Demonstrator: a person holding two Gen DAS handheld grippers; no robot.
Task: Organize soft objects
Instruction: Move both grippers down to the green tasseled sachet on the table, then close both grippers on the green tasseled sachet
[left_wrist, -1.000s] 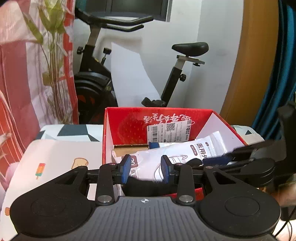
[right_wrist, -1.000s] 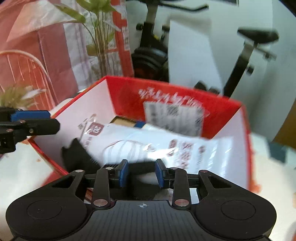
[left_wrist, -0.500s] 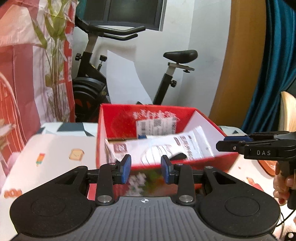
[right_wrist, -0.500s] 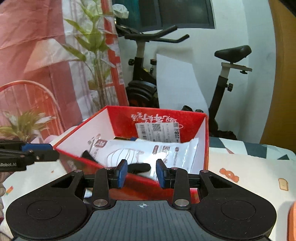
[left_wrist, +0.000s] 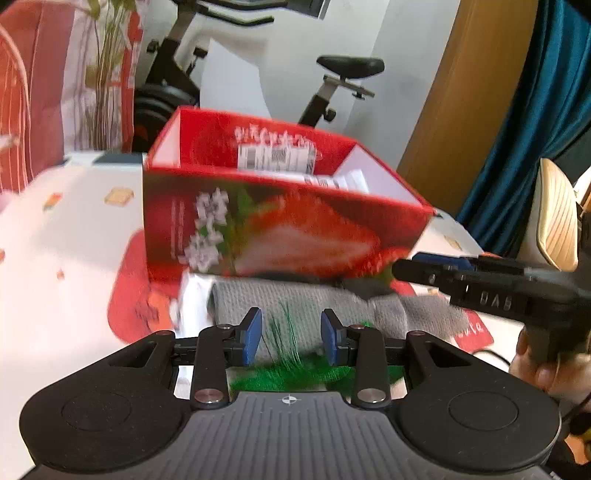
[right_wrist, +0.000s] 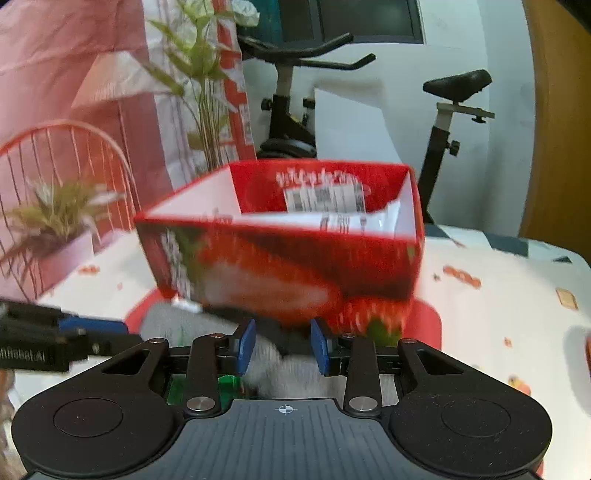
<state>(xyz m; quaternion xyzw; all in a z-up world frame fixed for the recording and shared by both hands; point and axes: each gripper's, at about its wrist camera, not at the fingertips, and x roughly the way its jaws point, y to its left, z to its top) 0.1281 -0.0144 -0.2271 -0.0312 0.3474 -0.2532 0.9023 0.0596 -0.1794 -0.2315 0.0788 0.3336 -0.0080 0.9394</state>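
Left gripper (left_wrist: 291, 334) is released, its jaws apart over a grey knitted cloth (left_wrist: 306, 306); beyond it stands the red strawberry box (left_wrist: 280, 225), white packets (left_wrist: 338, 181) inside.

Right gripper (right_wrist: 282, 345) is also released, empty, above the cloth (right_wrist: 291, 373), the box (right_wrist: 288, 266) just ahead on the desk (right_wrist: 498, 295).

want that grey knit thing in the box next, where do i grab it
Pinch the thick folded roll of the grey knit cloth, coming down from above on the near side: it lies flat in front of the red box, and that raised fold gives the pads something to close on.
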